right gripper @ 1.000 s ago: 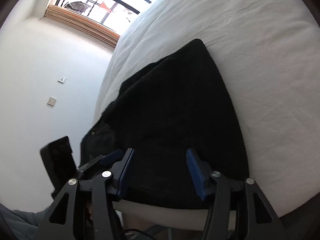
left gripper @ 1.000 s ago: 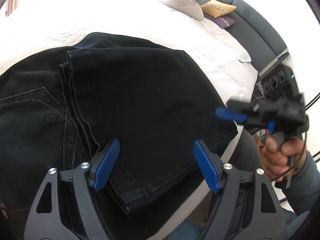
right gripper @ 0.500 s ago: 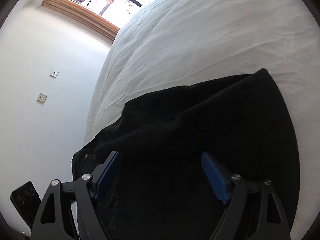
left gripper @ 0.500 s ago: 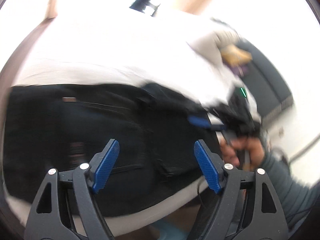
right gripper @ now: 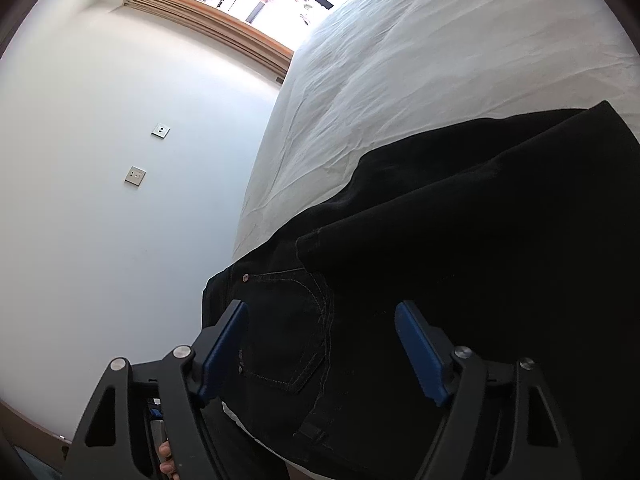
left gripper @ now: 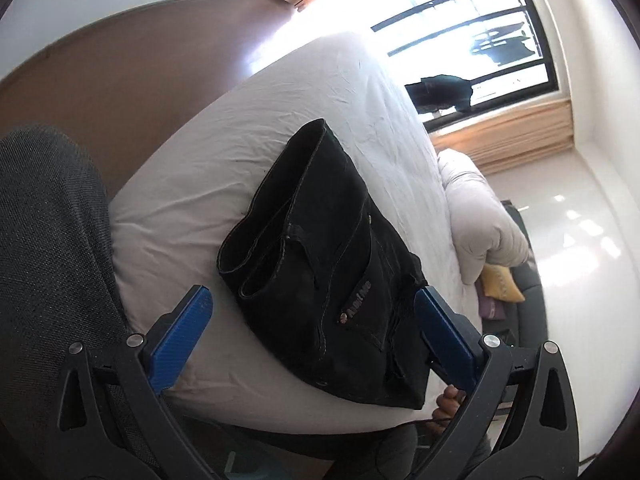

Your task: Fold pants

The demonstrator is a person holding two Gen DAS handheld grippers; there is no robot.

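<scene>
Black pants [left gripper: 332, 240] lie folded into a thick bundle near the edge of a white bed [left gripper: 200, 168]. My left gripper [left gripper: 316, 340] hovers in front of the bundle's waist end. Its jaws are spreading wide, with the cloth lying between and beyond the blue pads, untouched. In the right wrist view the pants [right gripper: 480, 240] fill the lower right, back pocket and rivet showing. My right gripper [right gripper: 322, 350] hangs over that pocket. Its jaws are closing a little, with cloth under them, and its pads are not pressing on it.
A grey mesh chair back [left gripper: 48, 260] stands left of the bed. A rolled white duvet [left gripper: 480, 216] and a yellow cushion [left gripper: 500, 284] lie at the right. A barred window [left gripper: 460, 32] is beyond. A white wall with socket plates [right gripper: 134, 176] flanks the bed.
The left gripper swung around and rolled, now facing the bundle from its waist end with wider jaws. The right gripper slid along the pants to the back pocket, and its jaws widened.
</scene>
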